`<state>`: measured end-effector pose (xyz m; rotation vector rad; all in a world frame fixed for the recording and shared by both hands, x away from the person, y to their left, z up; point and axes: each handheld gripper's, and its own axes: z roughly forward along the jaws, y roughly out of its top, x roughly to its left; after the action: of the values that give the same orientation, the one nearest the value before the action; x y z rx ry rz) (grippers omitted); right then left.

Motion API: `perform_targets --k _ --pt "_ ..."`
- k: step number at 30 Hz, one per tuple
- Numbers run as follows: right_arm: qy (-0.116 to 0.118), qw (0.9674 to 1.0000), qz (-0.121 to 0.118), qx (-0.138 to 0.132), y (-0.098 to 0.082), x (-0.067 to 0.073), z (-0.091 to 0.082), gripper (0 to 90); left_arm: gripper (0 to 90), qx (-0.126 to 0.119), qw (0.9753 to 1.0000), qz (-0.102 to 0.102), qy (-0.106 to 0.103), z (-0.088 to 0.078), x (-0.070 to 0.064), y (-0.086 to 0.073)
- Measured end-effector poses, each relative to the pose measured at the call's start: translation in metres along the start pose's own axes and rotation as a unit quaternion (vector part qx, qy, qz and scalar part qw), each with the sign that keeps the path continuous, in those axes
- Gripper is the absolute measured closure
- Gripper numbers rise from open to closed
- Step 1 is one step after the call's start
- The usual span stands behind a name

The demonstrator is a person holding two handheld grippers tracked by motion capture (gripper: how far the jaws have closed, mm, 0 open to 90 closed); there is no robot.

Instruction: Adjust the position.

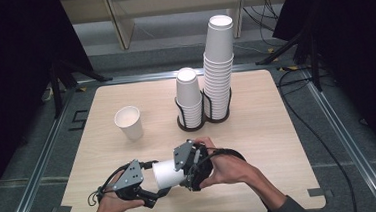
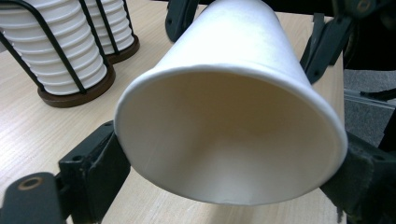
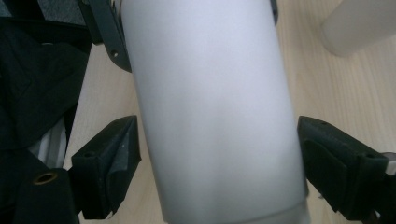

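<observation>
Paper cup (image 1: 169, 173), white and lying on its side, hangs above the near part of the bench (image 1: 261, 181) between our two claws, well in front of the cup holder (image 1: 204, 119). Our left claw (image 1: 153, 181) grips it at the open rim: in the left gripper view the mouth of the cup (image 2: 229, 140) faces the camera, and the black pads (image 2: 100, 161) press on the rim at both sides. Our right claw (image 1: 183, 169) meets it from the other end. In the right gripper view the cup's wall (image 3: 215, 112) runs up between the pads (image 3: 116, 149); the left pad sits just beside the wall, and we cannot tell whether either pad actually presses on it.

Behind the held cup, the black wire holder with its brown base carries two stacks of paper cups, a short stack (image 1: 189, 98) on its left side and a tall stack (image 1: 219, 68) on its right. Left of the holder, well apart from it, a single cup (image 1: 129, 122) stands upright on the bench.
</observation>
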<state>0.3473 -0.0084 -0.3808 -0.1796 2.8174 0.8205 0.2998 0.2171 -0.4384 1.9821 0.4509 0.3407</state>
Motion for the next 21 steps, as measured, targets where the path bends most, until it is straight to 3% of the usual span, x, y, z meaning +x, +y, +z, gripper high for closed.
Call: perform_targets --k 10,14,17,18,21 --pt "0.006 0.9996 -0.023 0.016 -0.001 0.0 0.014 18.7 9.8 -0.001 0.9999 -0.007 -0.008 0.002 0.001 -0.002" --pt "0.008 0.9997 -0.023 0.008 -0.004 -0.001 0.015 21.0 6.2 -0.041 0.9988 -0.021 -0.017 -0.001 0.007 -0.006" --pt "0.011 0.9998 -0.007 -0.012 -0.006 -0.003 0.013 22.2 2.1 -0.08 0.9958 -0.044 -0.005 -0.003 0.01 -0.006" --pt "0.01 0.9998 0.001 -0.018 -0.007 -0.004 0.012 22.3 1.6 -0.079 0.9956 -0.051 0.001 -0.006 0.011 -0.006" --pt "0.014 0.9982 0.029 -0.05 -0.012 -0.008 0.007 22.8 8.2 -0.119 0.9904 -0.07 -0.007 -0.011 0.016 -0.009"
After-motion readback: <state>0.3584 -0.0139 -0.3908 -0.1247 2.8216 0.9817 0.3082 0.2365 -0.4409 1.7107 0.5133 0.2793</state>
